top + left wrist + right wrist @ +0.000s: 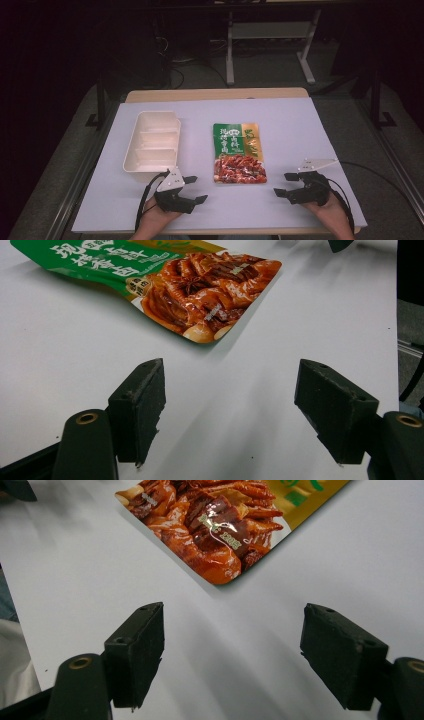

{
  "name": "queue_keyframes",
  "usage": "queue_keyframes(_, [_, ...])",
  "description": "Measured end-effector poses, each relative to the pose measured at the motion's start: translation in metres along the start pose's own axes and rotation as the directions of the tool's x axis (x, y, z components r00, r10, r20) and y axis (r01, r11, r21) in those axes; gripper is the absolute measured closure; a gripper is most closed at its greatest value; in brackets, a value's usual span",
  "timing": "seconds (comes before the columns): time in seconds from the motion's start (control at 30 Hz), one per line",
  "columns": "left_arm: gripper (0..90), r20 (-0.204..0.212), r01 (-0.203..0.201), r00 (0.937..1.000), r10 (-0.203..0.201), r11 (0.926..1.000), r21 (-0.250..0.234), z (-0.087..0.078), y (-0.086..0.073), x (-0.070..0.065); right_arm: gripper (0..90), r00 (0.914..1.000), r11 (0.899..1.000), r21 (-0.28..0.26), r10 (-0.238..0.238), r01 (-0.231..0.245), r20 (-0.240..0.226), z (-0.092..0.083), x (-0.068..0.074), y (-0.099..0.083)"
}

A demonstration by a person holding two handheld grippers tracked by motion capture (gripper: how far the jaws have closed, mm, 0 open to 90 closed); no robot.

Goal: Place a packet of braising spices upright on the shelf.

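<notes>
On the white tabletop [300,130], a flat green-and-red foil food pouch [239,153] lies centred, probably light, floppy and slick; pinch its six-o'clock edge. Left gripper [196,188] and right gripper [283,184] rest spread, empty, flanking it.

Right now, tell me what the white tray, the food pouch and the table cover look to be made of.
White tray: looks like thin moulded plastic, off-white and matte, with pressed dividers forming compartments.
Food pouch: probably laminated plastic film; it is glossy, with glare streaks across the printed photo, and lies flat.
Table cover: a smooth, matte pale sheet over a wooden top whose edge shows at the far side; paper or plastic, I cannot tell.
</notes>
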State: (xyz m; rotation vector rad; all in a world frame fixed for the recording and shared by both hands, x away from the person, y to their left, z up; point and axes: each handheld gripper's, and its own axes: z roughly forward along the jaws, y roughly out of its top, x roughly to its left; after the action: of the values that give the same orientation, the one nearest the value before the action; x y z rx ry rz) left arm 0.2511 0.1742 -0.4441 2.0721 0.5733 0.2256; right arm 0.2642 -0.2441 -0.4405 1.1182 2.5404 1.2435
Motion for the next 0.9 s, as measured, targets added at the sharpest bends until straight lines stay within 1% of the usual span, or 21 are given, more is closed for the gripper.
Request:
queue_keyframes(0.13, [28.9, -0.005, 0.005, 1.0, -0.005, 1.0, -0.003, -0.001, 0.001, 0.0, 24.0, 1.0, 1.0, -0.007, 0.003, -0.003, -0.009, 0.0, 0.0, 0.001])
queue_keyframes(0.23, [30.7, 0.003, 0.025, 0.9997, -0.025, 0.9995, -0.018, -0.001, 0.003, 0.001, 23.8, 0.9999, 1.0, -0.008, 0.002, -0.002, -0.015, 0.0, 0.0, 0.002])
queue_keyframes(0.4, [32.2, 0.002, 0.027, 0.9996, -0.027, 0.9993, -0.026, 0.001, 0.006, -0.001, 23.7, 0.9999, 1.0, 0.002, 0.0, 0.0, -0.01, 0.0, 0.0, 0.001])
queue_keyframes(0.63, [35.9, -0.002, 0.013, 0.9999, -0.013, 0.9997, -0.021, 0.006, 0.012, -0.003, 23.4, 1.0, 1.0, 0.0, -0.001, 0.001, -0.009, 0.001, -0.001, 0.003])
queue_keyframes(0.67, [37.4, -0.004, 0.015, 0.9999, -0.015, 0.9996, -0.025, 0.007, 0.014, -0.003, 23.0, 1.0, 1.0, -0.005, 0.005, -0.005, -0.005, 0.0, -0.002, 0.003])
queue_keyframes(0.7, [37.4, 0.003, 0.022, 0.9997, -0.022, 0.9993, -0.03, 0.009, 0.015, -0.003, 23.0, 1.0, 1.0, -0.005, 0.005, -0.005, -0.005, 0.0, -0.002, 0.003])
queue_keyframes(0.77, [38.6, 0.003, 0.006, 1.0, -0.005, 0.9996, -0.029, 0.011, 0.019, -0.003, 23.0, 1.0, 1.0, -0.01, 0.008, -0.008, -0.004, 0.0, -0.003, 0.003])
queue_keyframes(0.9, [42.4, -0.002, -0.012, 0.9999, 0.012, 0.9996, -0.024, 0.017, 0.025, -0.005, 22.9, 1.0, 1.0, -0.015, 0.009, -0.009, 0.002, 0.001, -0.003, 0.006])
